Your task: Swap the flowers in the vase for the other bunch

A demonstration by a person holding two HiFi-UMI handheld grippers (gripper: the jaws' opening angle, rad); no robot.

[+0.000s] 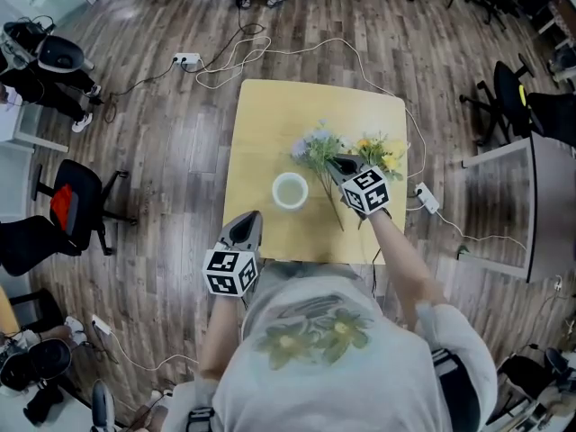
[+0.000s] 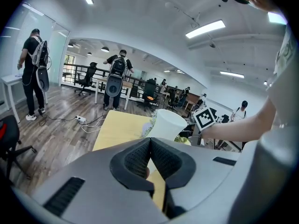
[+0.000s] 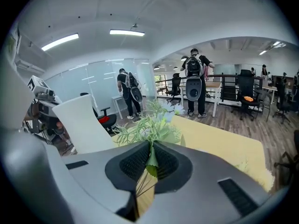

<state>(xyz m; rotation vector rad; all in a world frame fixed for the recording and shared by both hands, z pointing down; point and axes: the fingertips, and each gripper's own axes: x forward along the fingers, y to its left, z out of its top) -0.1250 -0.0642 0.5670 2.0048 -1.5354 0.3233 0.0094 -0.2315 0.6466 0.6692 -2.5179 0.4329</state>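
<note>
One blue bunch [image 1: 315, 148], in right gripper [image 1: 337, 162], points blooms away, stems nearward.

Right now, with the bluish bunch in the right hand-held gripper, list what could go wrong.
The right hand-held gripper pinches only thin stems of the bluish bunch; they may slip or splay.
The yellow bunch lies beside it, so blooms could tangle.
The vase stands unheld, the left hand-held gripper shut and away; a knock could tip it.

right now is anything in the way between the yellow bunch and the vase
Yes. The pale purple bunch, clamped by its stems in the right gripper, lies on the table between the yellow bunch and the vase. The vase's mouth looks empty.
</note>
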